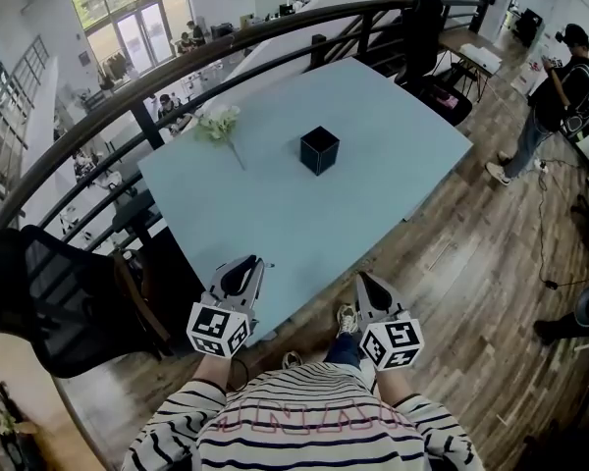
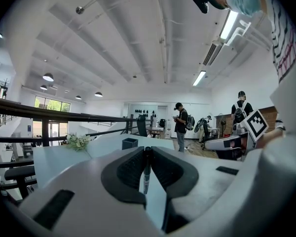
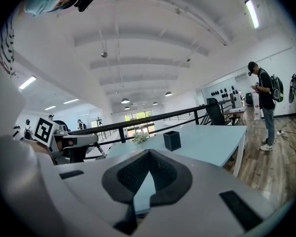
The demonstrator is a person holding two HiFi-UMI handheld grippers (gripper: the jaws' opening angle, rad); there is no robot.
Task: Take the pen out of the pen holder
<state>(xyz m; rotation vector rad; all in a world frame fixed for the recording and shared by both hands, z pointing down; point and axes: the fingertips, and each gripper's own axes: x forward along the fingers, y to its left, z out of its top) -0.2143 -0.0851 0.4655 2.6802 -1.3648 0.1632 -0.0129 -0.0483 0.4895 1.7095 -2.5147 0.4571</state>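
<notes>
The black square pen holder [image 1: 319, 150] stands upright near the middle of the pale blue table [image 1: 373, 126]; I cannot see into it. It also shows small and far ahead in the left gripper view [image 2: 129, 142] and the right gripper view [image 3: 172, 140]. My left gripper [image 1: 247, 263] hangs over the table's near edge, shut on a dark pen [image 2: 146, 174] that lies lengthwise between its pads [image 2: 130, 169]. My right gripper [image 1: 365, 281] is beside it at the near edge, its jaws [image 3: 148, 152] shut with nothing between them.
A sprig of white flowers [image 1: 219, 124] lies on the table left of the holder. A black office chair [image 1: 49, 302] stands at the near left and a dark railing [image 1: 177, 77] runs behind the table. A person [image 1: 555, 96] stands on the wooden floor at the right.
</notes>
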